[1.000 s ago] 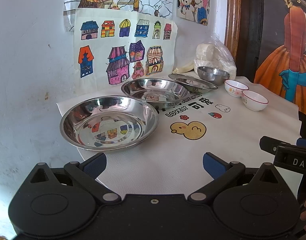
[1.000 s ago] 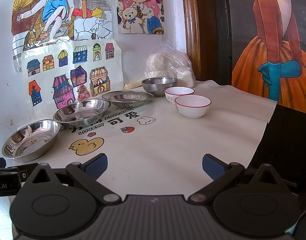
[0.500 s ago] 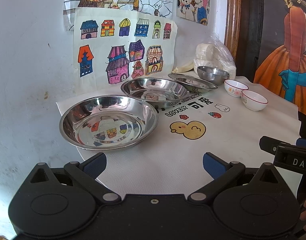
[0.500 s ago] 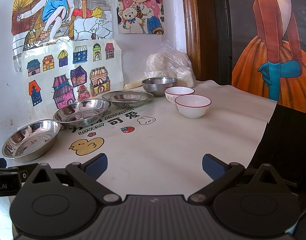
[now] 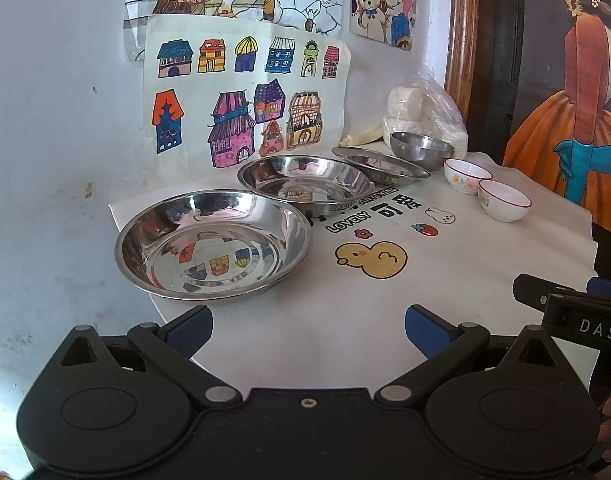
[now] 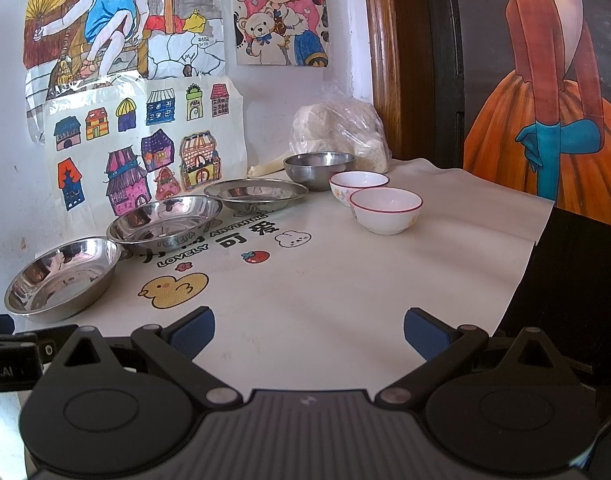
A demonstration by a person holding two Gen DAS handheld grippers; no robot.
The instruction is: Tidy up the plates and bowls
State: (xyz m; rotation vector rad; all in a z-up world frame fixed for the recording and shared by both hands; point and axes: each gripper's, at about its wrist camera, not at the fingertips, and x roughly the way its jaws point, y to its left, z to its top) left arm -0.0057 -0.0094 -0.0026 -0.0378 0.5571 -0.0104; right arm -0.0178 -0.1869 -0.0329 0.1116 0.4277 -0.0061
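Observation:
Three steel plates stand in a row along the wall: a near one [image 5: 213,244] [image 6: 61,276], a middle one [image 5: 305,182] [image 6: 165,222] and a far shallow one [image 5: 379,162] [image 6: 255,194]. Behind them is a steel bowl [image 5: 421,150] [image 6: 319,166]. Two white red-rimmed bowls stand to its right, a floral one [image 5: 465,174] [image 6: 357,184] and a plain one [image 5: 503,200] [image 6: 385,208]. My left gripper [image 5: 307,330] is open and empty, just short of the near plate. My right gripper [image 6: 309,330] is open and empty over the cloth's front.
A white tablecloth [image 5: 445,280] [image 6: 345,280] with a duck print covers the table. A plastic bag of white stuff [image 5: 421,114] [image 6: 341,132] sits in the back corner. Drawings hang on the wall at left. The table's right edge drops off by a dark door.

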